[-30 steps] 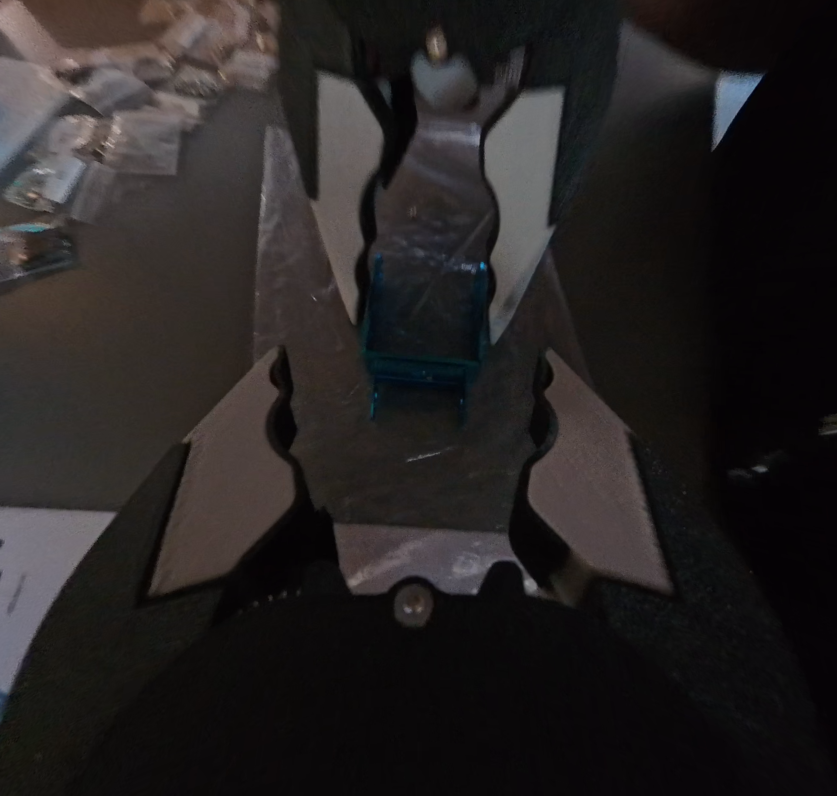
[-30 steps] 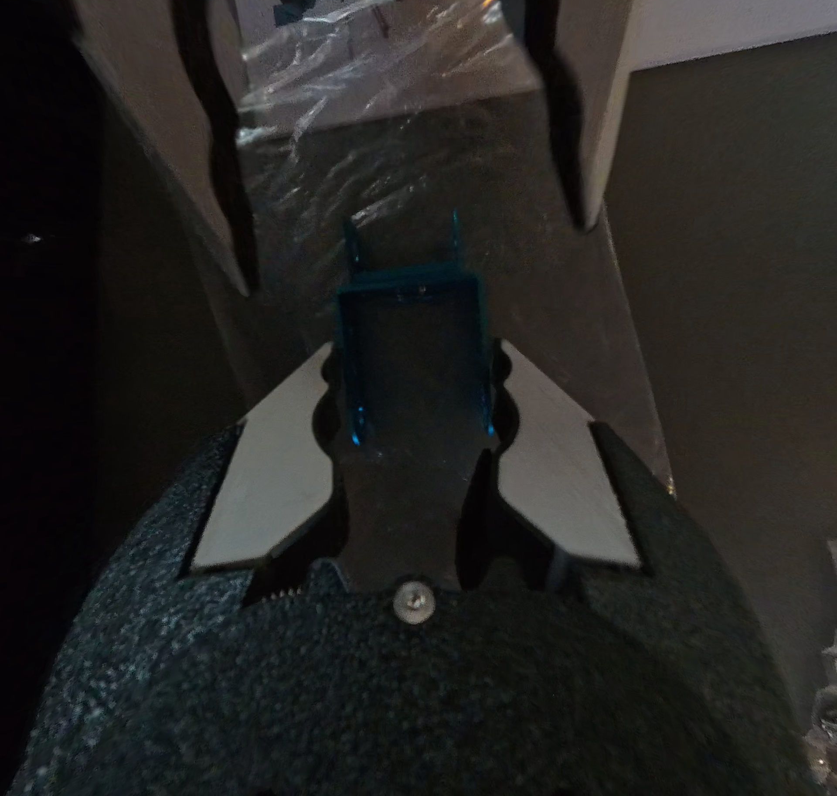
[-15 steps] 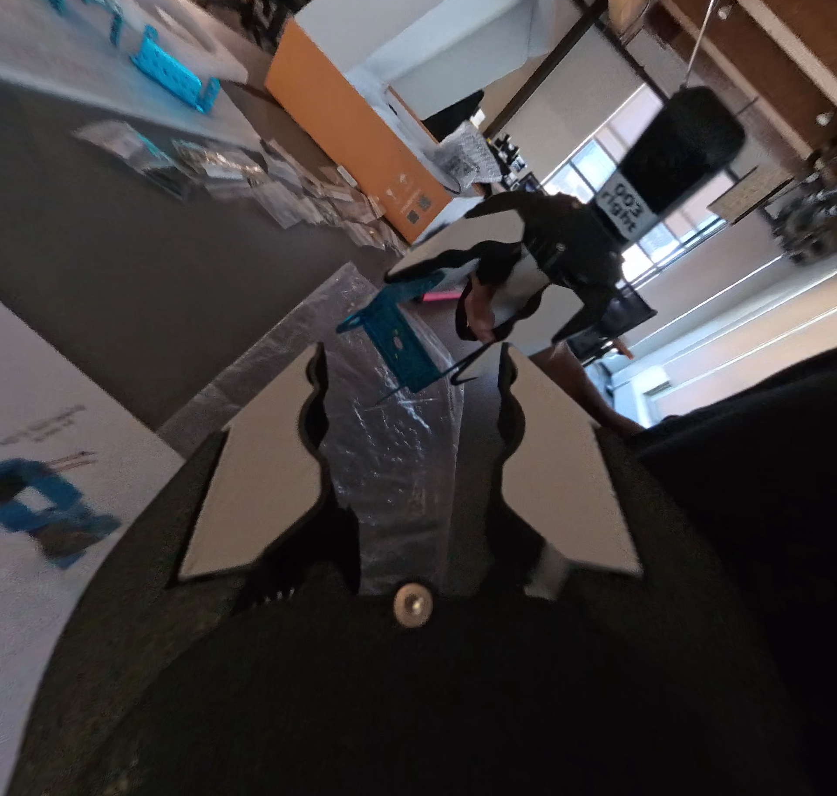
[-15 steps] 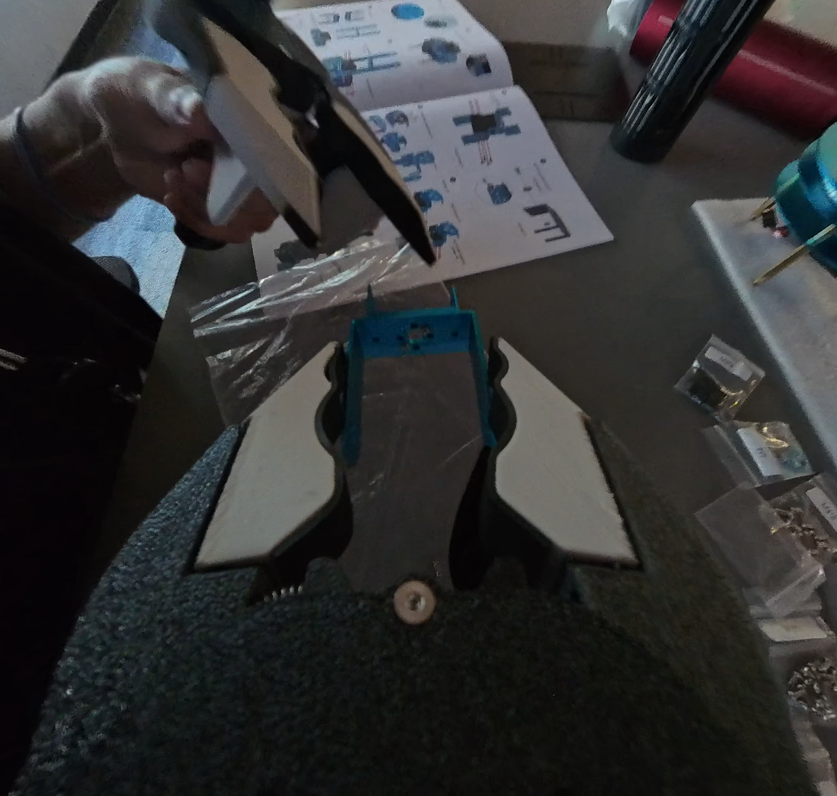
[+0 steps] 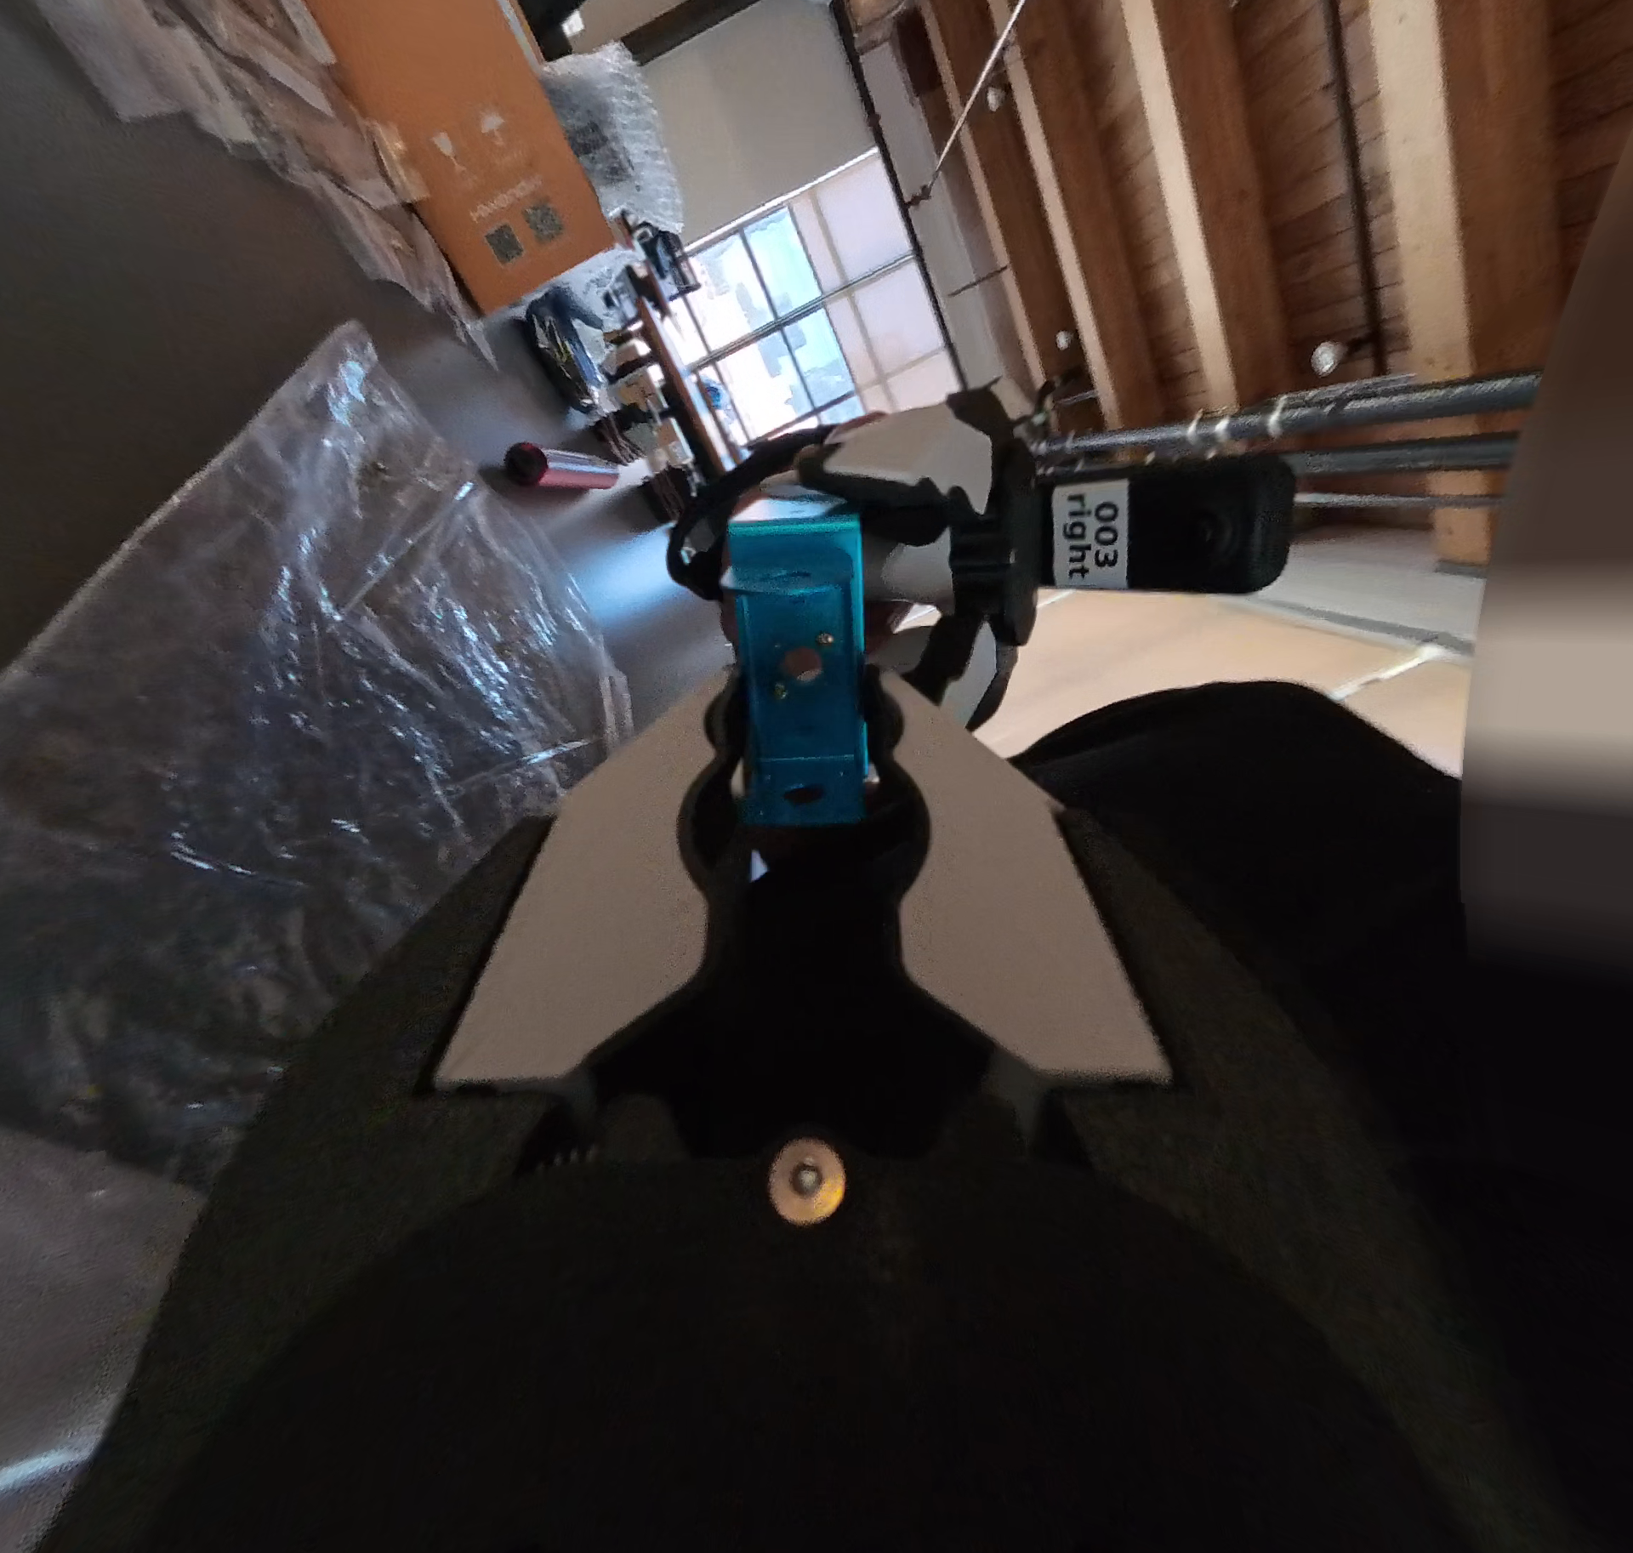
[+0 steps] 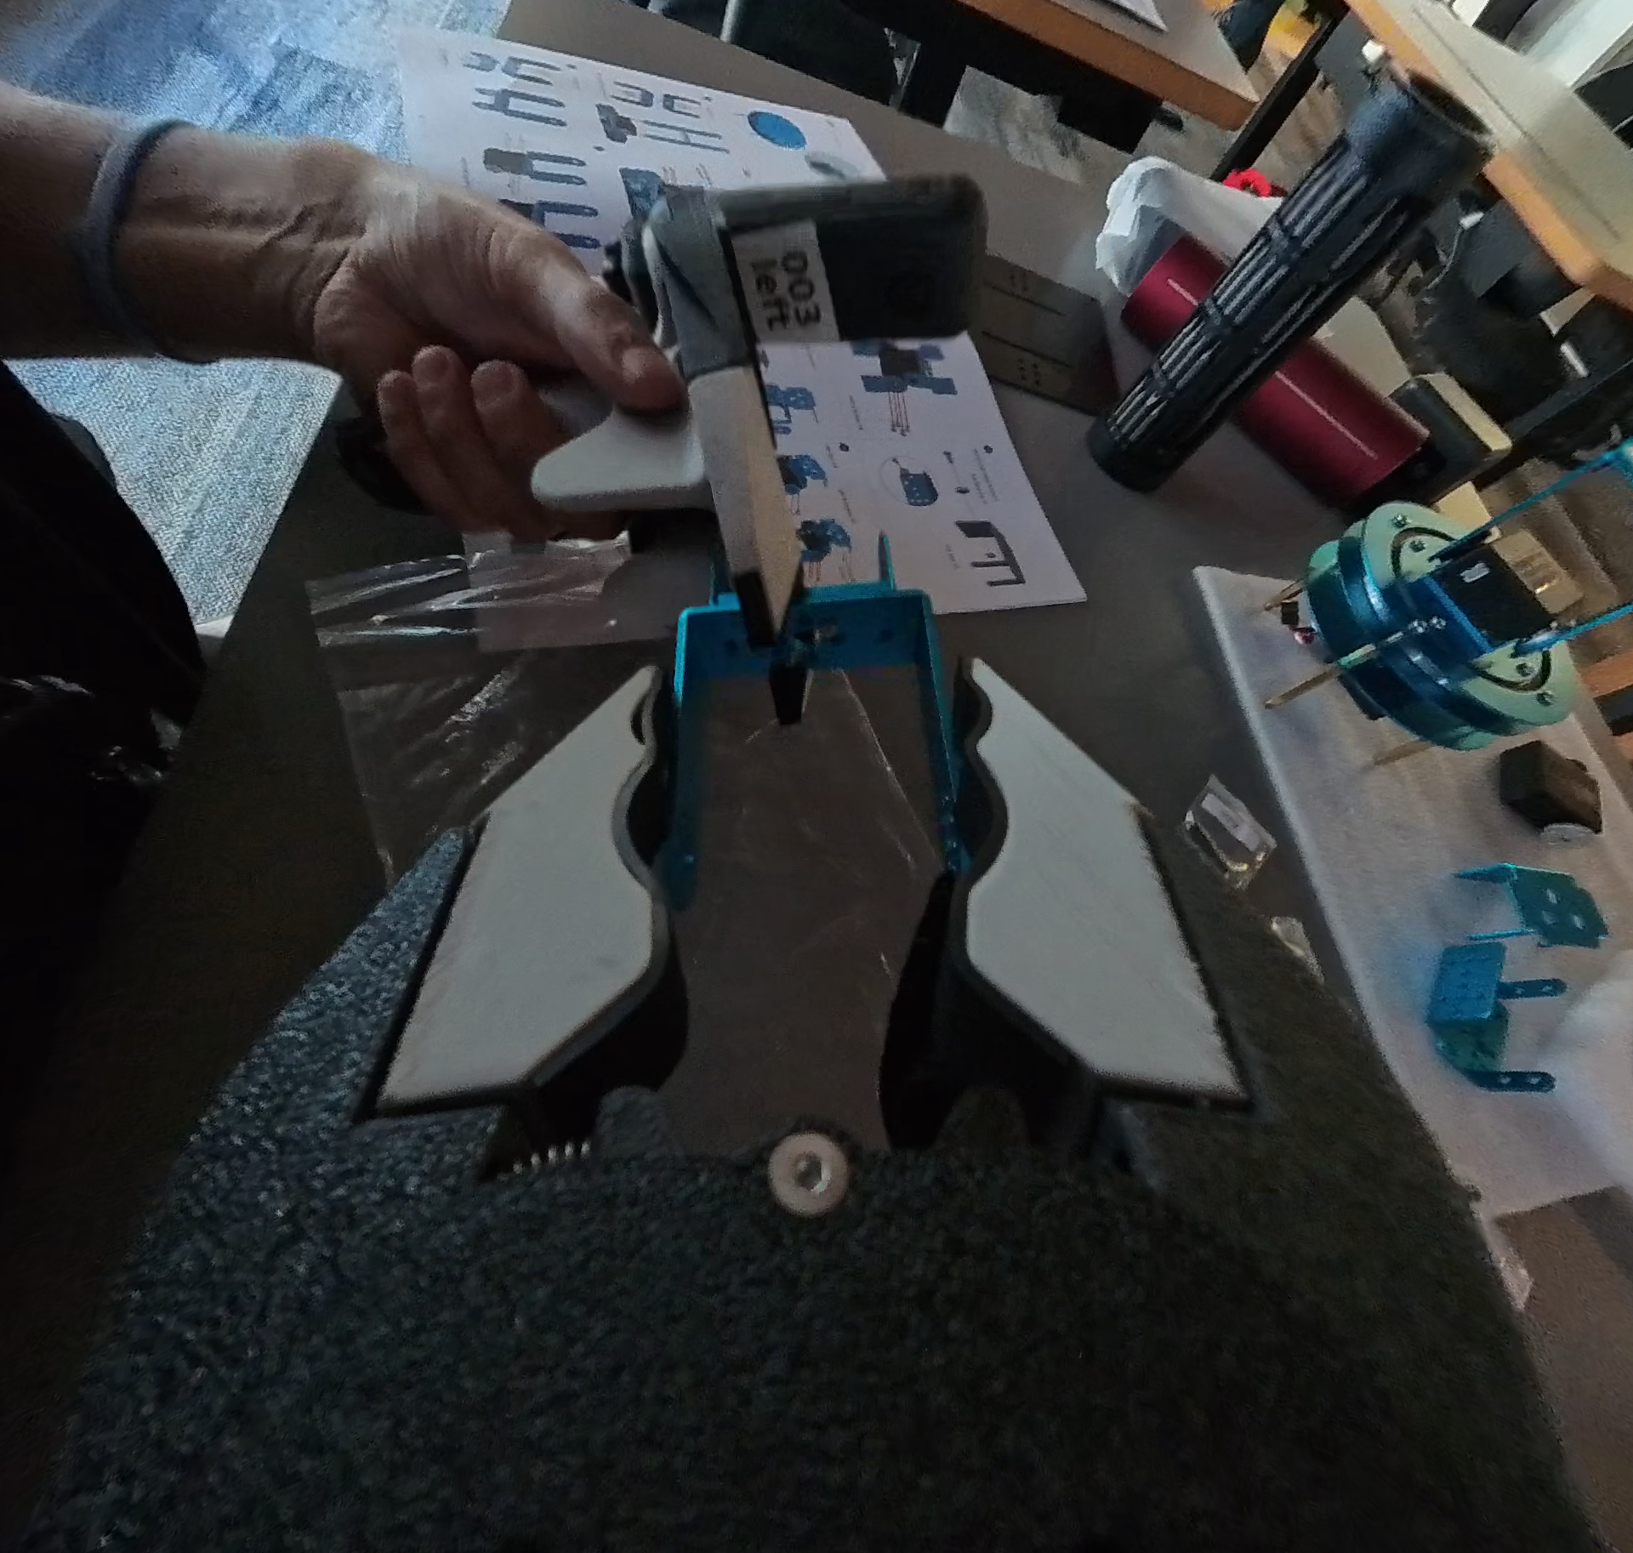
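Note:
A blue metal U-shaped bracket (image 6: 938,715) is held above the table between both grippers. My right gripper (image 6: 808,684) is shut on it, its fingers pressing the two side walls. My left gripper (image 6: 779,662), held by a person's hand (image 6: 398,300), comes down from above and pinches the bracket's cross-piece. In the left wrist view my left gripper (image 5: 802,702) is shut on the bracket (image 5: 800,715), with the right gripper (image 5: 786,539) just behind it, gripping its far end.
A clear plastic bag (image 6: 459,618) lies on the grey table under the grippers, also in the left wrist view (image 5: 265,671). An instruction booklet (image 6: 892,450) lies beyond. To the right are a black cylinder (image 6: 1281,291), a round blue assembly (image 6: 1431,653) and loose blue brackets (image 6: 1493,989) on a white sheet. Only a small space, under 4 cm, lies between the two pairs of fingers.
Both grippers have risen from the bag. My left gripper was open, then turned and closed on the bracket's cross-piece. The right gripper has kept hold of the bracket.

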The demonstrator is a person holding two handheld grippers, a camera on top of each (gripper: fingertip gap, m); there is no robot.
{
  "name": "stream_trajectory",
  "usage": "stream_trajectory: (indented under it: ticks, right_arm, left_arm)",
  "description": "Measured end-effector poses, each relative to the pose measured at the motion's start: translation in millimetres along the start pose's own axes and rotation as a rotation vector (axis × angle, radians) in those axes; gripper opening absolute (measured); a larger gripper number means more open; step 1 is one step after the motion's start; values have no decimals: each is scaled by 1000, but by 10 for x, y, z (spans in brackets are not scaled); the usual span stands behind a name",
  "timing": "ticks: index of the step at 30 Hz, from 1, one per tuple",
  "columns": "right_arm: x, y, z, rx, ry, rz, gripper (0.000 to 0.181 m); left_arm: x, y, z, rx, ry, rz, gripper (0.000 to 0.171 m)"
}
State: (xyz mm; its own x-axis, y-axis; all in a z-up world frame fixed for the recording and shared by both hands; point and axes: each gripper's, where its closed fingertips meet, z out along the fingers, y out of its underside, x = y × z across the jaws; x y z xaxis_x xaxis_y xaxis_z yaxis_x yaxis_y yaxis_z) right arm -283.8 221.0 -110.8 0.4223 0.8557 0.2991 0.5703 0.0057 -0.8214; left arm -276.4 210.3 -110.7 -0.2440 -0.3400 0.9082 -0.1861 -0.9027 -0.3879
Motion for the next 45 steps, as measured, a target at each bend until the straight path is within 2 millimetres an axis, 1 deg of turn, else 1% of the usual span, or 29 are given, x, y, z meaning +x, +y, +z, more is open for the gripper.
stream_trajectory:
  ticks: [3,5,6,7,9,12,14,15,17,19,22,27,31,33,36,40,44,45]
  right_arm:
    - [40,118,23,-5,45,30,65]
    - [-2,203,44,-10,23,74,64]
    - [-40,225,36,-8,-10,105,67]
    - [-61,236,11,-1,-40,142,70]
    - [-51,220,-82,39,-86,214,68]
    - [62,301,-191,52,-105,295,64]
    - [46,375,-197,45,-164,346,62]
    - [35,407,-177,46,-186,375,66]
    - [-64,389,-147,80,-268,420,65]
    - [-101,374,-115,81,-290,425,64]
    - [-132,437,-49,46,-280,375,51]
    - [-126,513,1,13,-235,321,29]
    - [-132,590,16,-14,-239,325,27]
    - [-144,595,12,-12,-244,321,27]
    - [-139,628,22,-27,-238,315,27]
    - [-145,640,19,-31,-241,319,32]
    - [-137,615,14,-17,-239,325,32]
    - [-138,621,15,-20,-239,324,31]
  left_arm:
    - [-67,-10,12,-31,-121,103,25]
    - [-142,-22,-2,-89,-252,218,25]
    - [-173,-37,-16,-129,-326,288,24]
    - [-194,-42,-31,-184,-402,367,25]
    - [-200,-31,-55,-329,-532,530,25]
    - [-212,-36,-100,-571,-690,758,25]
    - [-218,-17,-110,-722,-739,863,25]
    - [-236,5,-115,-793,-756,901,25]
    - [-280,69,-106,-908,-768,934,25]
    - [-314,125,-73,-980,-756,949,25]
    - [-383,176,-59,-1055,-741,963,25]
    - [-480,254,-31,-1081,-714,944,26]
    - [-494,250,-21,-1013,-699,927,27]
    - [-500,231,-45,-970,-695,916,34]
    - [-489,248,-89,-915,-669,907,39]
    - [-487,247,-157,-853,-661,921,46]
    - [-468,246,-111,-761,-602,935,46]
    - [-483,257,-119,-757,-597,938,44]
